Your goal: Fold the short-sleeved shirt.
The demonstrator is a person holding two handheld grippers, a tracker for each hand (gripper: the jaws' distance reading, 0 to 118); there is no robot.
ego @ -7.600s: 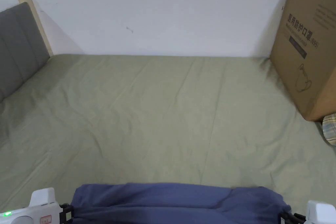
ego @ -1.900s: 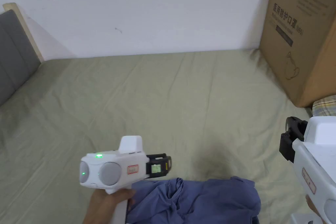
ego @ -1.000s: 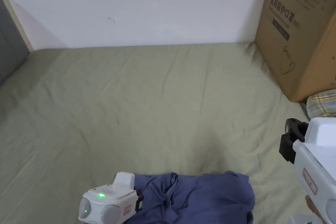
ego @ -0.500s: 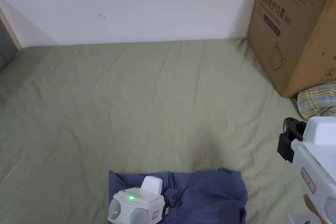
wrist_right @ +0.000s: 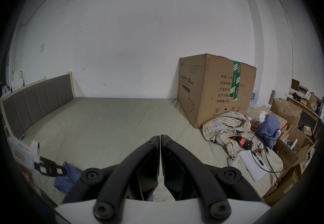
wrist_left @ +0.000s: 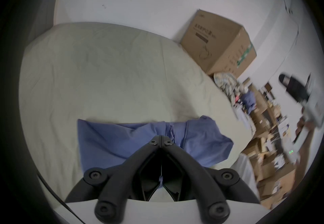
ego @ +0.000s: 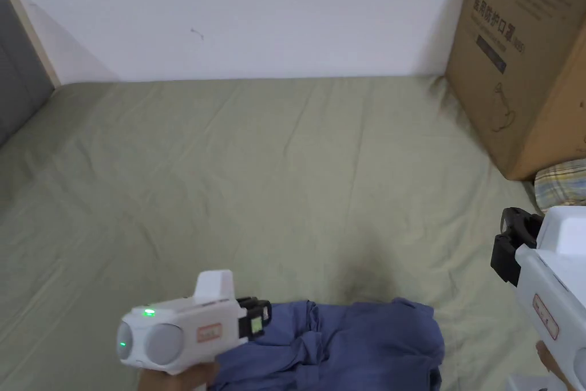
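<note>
The blue short-sleeved shirt [ego: 355,346] lies as a rumpled, folded bundle on the green bed sheet [ego: 257,180], close to the near edge. My left gripper [ego: 263,315] hovers just above the shirt's left part, pointing right. In the left gripper view the shirt [wrist_left: 122,140] lies beyond the left gripper [wrist_left: 161,137], whose jaws are shut with nothing held. My right gripper [ego: 511,240] is held up at the right, apart from the shirt. In the right gripper view this gripper [wrist_right: 160,137] is shut and empty, with the shirt [wrist_right: 68,177] low at the left.
A large cardboard box [ego: 526,54] stands on the bed at the back right, with a plaid cloth [ego: 563,183] in front of it. A grey headboard [ego: 17,83] bounds the left side. Boxes and clutter [wrist_right: 284,122] sit past the bed's right edge.
My left gripper has lifted off the shirt and now points right above its left part. The shirt stays bundled. The right gripper has kept its place.
</note>
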